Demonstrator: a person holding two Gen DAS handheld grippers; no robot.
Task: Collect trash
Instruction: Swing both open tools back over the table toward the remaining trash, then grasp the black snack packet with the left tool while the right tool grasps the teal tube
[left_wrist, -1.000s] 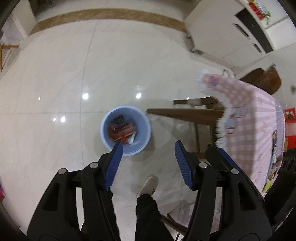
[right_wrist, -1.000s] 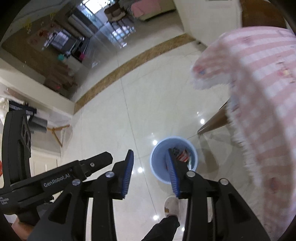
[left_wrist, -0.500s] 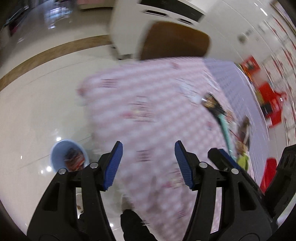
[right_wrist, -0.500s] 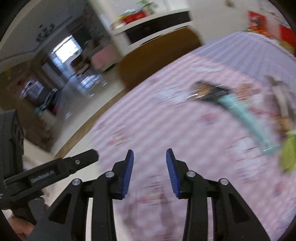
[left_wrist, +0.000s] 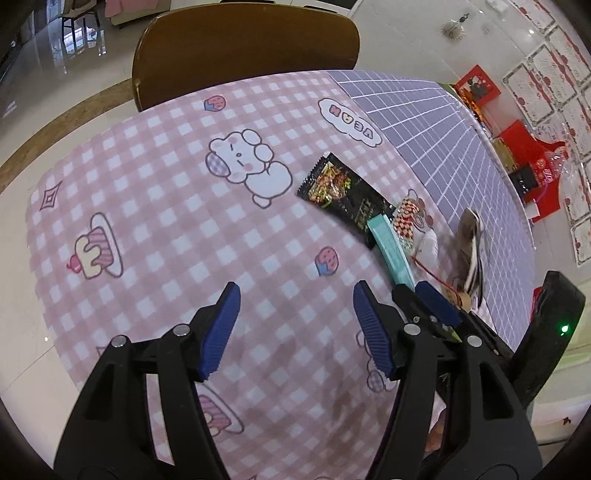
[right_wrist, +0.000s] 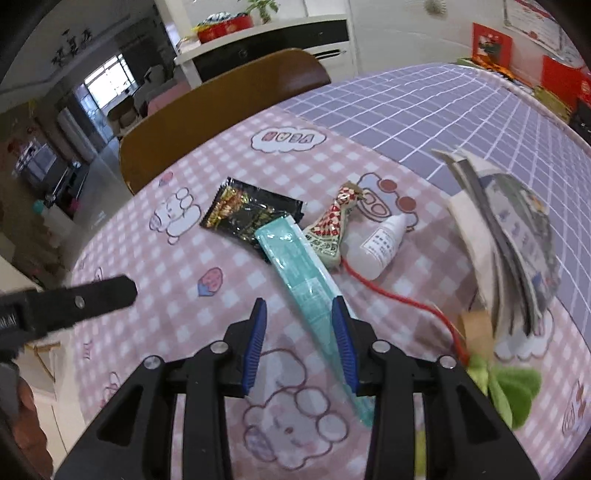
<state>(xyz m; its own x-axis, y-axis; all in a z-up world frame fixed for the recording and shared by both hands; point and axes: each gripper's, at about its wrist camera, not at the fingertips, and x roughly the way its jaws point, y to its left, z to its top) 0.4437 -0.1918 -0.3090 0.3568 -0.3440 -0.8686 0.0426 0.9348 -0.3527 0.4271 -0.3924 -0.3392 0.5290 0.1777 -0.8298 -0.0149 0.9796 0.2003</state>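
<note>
Trash lies on the pink checked tablecloth: a black snack wrapper, a long teal wrapper and a red-and-white checked wrapper. My left gripper hovers over bare cloth, short of the black wrapper, its jaws opening with nothing between them. My right gripper is open above the near end of the teal wrapper, which runs under its right finger without being pinched. The right gripper's fingers show at the right of the left wrist view.
A small white dropper bottle and a red string lie beside the wrappers. A stack of booklets and something green sit to the right. A brown chair back stands at the table's far edge. The cloth's far half is purple grid.
Both grippers swung from above the blue bin on the floor to over the table; the bin has left both views. The left jaws stand a little wider.
</note>
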